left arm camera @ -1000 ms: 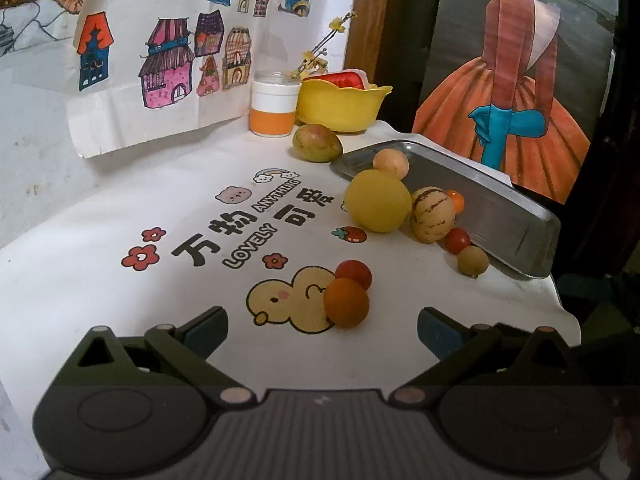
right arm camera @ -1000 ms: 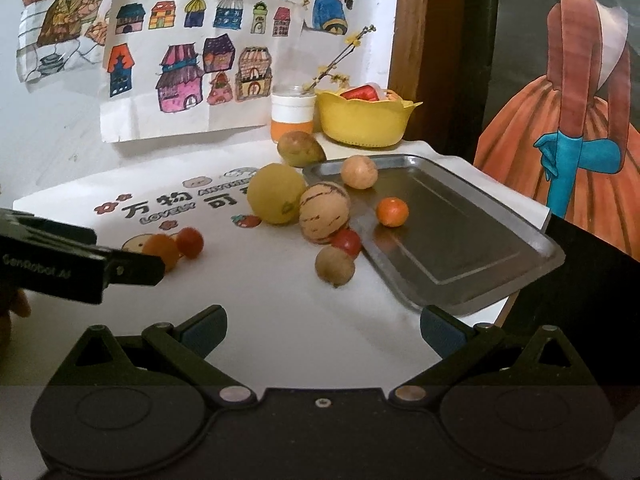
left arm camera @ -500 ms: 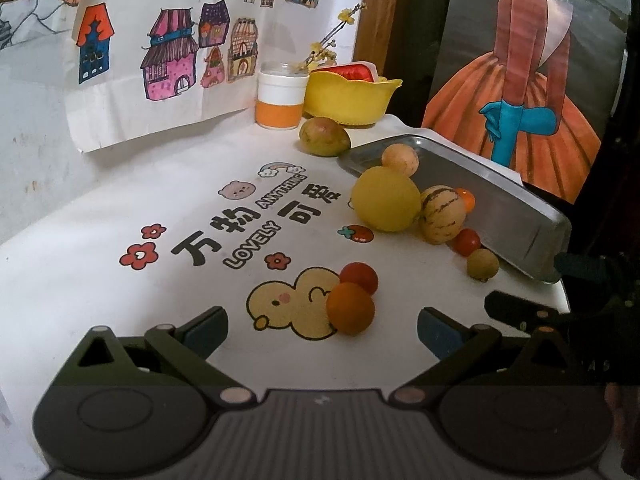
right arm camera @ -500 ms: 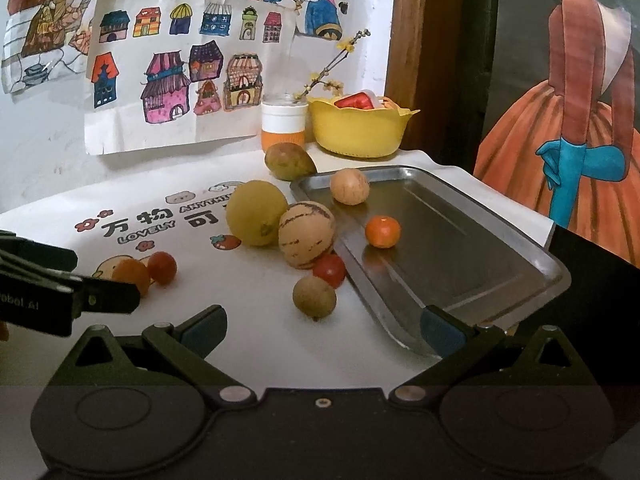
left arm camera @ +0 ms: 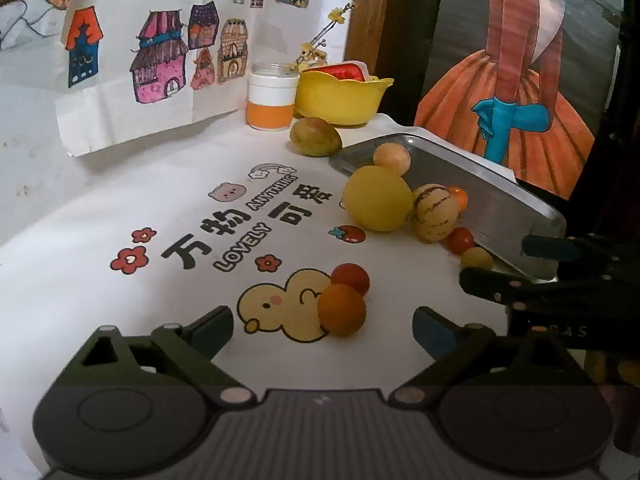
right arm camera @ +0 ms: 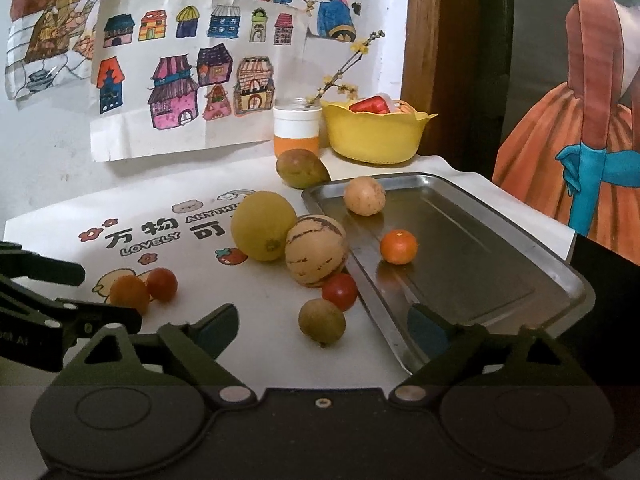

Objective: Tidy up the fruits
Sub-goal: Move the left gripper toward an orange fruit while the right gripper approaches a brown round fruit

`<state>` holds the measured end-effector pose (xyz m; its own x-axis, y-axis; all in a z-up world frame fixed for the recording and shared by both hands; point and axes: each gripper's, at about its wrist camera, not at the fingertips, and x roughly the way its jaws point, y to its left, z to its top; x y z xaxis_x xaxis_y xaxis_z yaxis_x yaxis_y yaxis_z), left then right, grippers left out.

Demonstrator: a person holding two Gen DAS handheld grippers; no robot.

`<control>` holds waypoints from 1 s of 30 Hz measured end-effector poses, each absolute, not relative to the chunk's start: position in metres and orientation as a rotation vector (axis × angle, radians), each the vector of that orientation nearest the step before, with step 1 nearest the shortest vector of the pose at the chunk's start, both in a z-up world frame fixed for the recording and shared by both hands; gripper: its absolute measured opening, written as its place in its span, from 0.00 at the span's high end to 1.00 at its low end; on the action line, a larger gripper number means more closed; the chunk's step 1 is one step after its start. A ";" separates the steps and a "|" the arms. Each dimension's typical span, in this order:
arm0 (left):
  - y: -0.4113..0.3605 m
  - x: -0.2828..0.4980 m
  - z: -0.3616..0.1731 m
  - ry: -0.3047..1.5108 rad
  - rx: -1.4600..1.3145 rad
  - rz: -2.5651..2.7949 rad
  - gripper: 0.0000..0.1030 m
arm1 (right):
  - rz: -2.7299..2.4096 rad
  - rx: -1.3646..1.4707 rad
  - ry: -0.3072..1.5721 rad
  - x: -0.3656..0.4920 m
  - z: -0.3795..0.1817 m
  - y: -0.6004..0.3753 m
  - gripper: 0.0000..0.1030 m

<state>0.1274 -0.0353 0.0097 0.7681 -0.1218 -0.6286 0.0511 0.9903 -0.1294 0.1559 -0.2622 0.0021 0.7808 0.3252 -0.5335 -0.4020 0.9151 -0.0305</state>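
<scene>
White tablecloth (right arm camera: 256,344) holds scattered fruits beside metal tray (right arm camera: 500,280).

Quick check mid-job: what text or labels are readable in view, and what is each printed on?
"万物可爱": white table mat
"LOVELY": same mat
"ANYTHING": same mat, under the rainbow
Lettering on the side of the right tool: partly hidden, unreadable
Lettering on the side of the left tool: cut off at the frame edge, unreadable
White-and-orange jar: no readable label
</scene>
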 end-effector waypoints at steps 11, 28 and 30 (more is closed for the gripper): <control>-0.041 0.130 0.012 0.689 -0.104 -0.115 0.17 | 0.386 -0.120 0.575 0.162 -0.003 -0.260 0.42; -0.048 0.137 0.010 0.708 -0.095 -0.099 0.41 | 0.390 -0.120 0.597 0.166 -0.007 -0.257 0.60; -0.049 0.138 0.010 0.708 -0.095 -0.094 0.44 | 0.389 -0.122 0.597 0.167 -0.008 -0.257 0.61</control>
